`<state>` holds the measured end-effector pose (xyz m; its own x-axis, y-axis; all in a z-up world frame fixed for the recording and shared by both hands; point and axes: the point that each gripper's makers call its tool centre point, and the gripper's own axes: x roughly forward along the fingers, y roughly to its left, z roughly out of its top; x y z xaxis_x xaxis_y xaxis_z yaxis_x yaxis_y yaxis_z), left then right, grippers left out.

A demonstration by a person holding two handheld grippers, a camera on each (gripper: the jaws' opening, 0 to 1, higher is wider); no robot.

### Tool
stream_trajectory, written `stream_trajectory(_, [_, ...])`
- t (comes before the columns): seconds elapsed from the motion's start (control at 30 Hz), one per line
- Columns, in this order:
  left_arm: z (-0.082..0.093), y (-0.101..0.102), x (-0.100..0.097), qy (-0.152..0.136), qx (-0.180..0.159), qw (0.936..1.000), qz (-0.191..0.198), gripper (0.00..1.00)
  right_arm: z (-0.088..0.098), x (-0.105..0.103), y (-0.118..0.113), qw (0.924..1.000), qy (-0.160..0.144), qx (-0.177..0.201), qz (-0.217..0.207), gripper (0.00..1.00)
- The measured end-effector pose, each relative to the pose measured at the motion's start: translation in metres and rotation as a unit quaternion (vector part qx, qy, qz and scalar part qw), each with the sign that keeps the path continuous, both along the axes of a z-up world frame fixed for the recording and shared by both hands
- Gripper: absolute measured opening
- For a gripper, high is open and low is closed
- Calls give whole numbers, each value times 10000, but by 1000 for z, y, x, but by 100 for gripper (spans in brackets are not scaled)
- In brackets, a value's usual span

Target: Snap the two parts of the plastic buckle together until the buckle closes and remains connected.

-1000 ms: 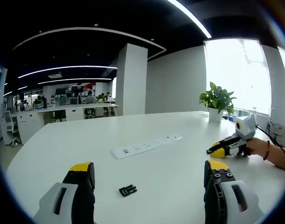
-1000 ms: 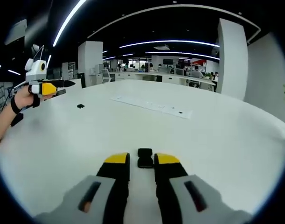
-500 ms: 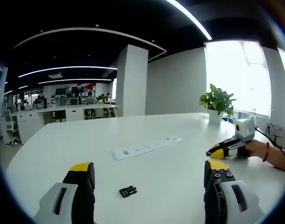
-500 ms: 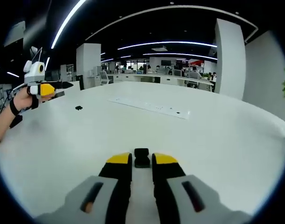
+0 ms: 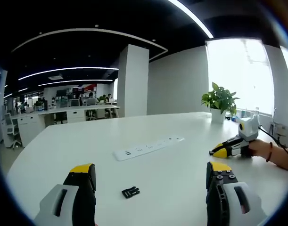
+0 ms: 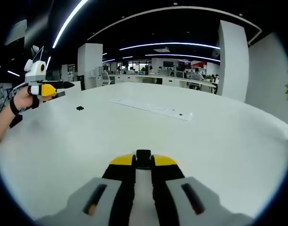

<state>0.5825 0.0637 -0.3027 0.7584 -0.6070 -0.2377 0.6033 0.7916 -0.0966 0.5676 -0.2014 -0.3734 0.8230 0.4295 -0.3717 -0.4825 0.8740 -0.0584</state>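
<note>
- In the left gripper view the left gripper [image 5: 151, 172] hovers low over the white surface [image 5: 181, 160], level with it, its yellow-tipped jaws set wide apart with nothing between them.
- The pronged buckle half [image 5: 130, 192] lies flat on the surface between those jaws, nearer the left-hand one and clear of both; its long axis runs roughly crosswise to the jaws.
- To the right of that gripper, well off, a hand [image 5: 266, 149] holds the right gripper [image 5: 218, 151] close over the surface, its tips pointing left across the view.
- In the right gripper view the right gripper's jaws stand nearly together, clamped on the socket buckle half [image 6: 144, 159], which pokes out ahead of the yellow tips; its long axis seems to run along the jaws, though little of it shows.
- Far off to the left in this view, a hand [image 6: 22, 100] holds the left gripper [image 6: 63, 84] raised and pointing right, with the pronged half a small dark speck just beyond and below its tips.
- A white power strip [image 5: 146, 148] lies ahead of the left gripper, and a potted plant [image 5: 219, 102] stands beyond the right gripper.
</note>
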Motion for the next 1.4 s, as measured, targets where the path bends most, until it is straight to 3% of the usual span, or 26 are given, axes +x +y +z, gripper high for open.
stream_trajectory(0.47, [0,-1,-2,19,-51,10000,-19,100,0,-1,1,10000,2,23,24,12])
stream_trajectory(1.4, [-30,3,0,324,106,9994,11,100,0,-4,5,9998,35,12,177,12])
